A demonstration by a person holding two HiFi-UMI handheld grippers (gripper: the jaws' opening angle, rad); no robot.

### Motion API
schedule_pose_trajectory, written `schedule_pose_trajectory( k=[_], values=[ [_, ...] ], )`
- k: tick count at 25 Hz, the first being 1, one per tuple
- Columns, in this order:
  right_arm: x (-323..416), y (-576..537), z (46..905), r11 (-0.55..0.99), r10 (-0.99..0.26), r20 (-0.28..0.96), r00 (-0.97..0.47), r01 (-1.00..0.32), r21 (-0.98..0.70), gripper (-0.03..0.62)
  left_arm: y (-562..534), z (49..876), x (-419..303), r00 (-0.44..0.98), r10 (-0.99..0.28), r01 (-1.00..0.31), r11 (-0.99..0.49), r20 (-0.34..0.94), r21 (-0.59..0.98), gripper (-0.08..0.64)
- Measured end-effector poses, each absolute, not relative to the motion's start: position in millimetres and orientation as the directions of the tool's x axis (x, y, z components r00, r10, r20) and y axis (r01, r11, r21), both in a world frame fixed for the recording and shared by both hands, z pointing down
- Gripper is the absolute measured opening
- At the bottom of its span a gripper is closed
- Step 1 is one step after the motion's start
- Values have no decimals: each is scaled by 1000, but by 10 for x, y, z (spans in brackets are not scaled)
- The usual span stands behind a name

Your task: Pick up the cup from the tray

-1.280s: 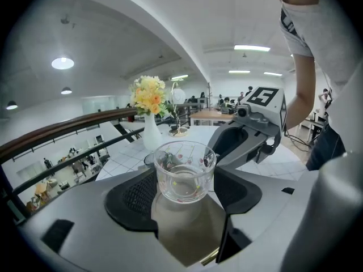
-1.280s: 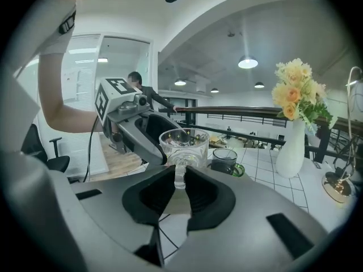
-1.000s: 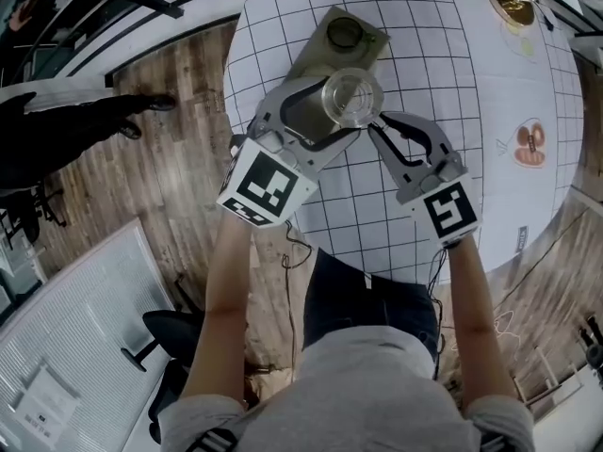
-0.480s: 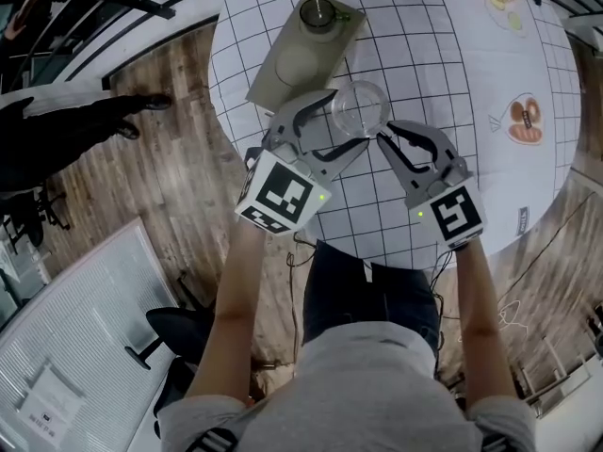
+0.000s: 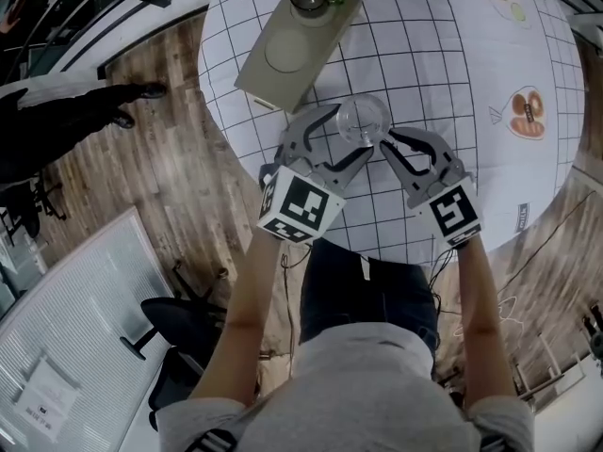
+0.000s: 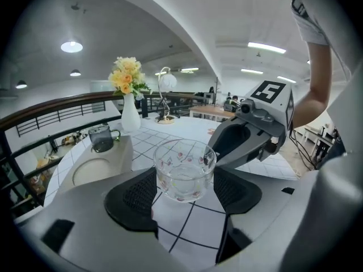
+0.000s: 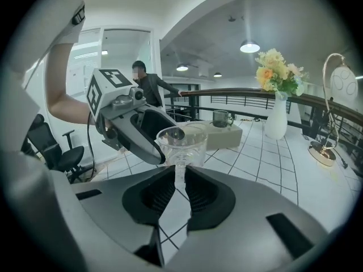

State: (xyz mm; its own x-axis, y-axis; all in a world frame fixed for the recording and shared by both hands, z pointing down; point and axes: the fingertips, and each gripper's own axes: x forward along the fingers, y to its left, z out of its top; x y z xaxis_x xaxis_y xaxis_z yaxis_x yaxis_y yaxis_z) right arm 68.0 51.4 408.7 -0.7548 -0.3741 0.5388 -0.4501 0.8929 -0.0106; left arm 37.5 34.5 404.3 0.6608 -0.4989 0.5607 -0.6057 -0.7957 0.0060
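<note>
My left gripper (image 6: pixel 186 194) clamps the clear flower-printed glass cup (image 6: pixel 181 171) by its body and my right gripper (image 7: pixel 178 188) pinches its handle (image 7: pixel 179 173). The cup is above the checked tablecloth (image 5: pixel 424 73), off the beige tray (image 5: pixel 259 88). I should move both grippers together and level.

Right gripper (image 7: pixel 180 174) at bottom centre, jaws pinched on clear handle of cup (image 7: pixel 182 143). Cup upright at frame centre, clear of gridded table (image 7: pixel 272 166). Left gripper (image 7: pixel 168 147) reached in from left of centre, one jaw against cup's left side. Tray (image 7: pixel 228 136) with dark mug (image 7: pixel 221 118) stood behind cup. Vase (image 7: pixel 277 123) of flowers at upper right, lamp (image 7: pixel 332 115) at right edge. Person (image 7: pixel 148 86) stood far back, upper left. Chair (image 7: pixel 57 154) at left edge.
</note>
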Motion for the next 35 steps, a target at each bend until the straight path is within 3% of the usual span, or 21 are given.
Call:
schedule_pose_trajectory(
  k=[19,35],
  values=[
    [637,564,4665,910,-311,629,-713,-413,-19,51,440,4622,325,576,-493,-660,-751,652,16,322],
    [644,579,4747,914,-329,639,-695,-405,30,51,485,4684,341,569,-525,-659,-752,633,-32,324]
  ],
)
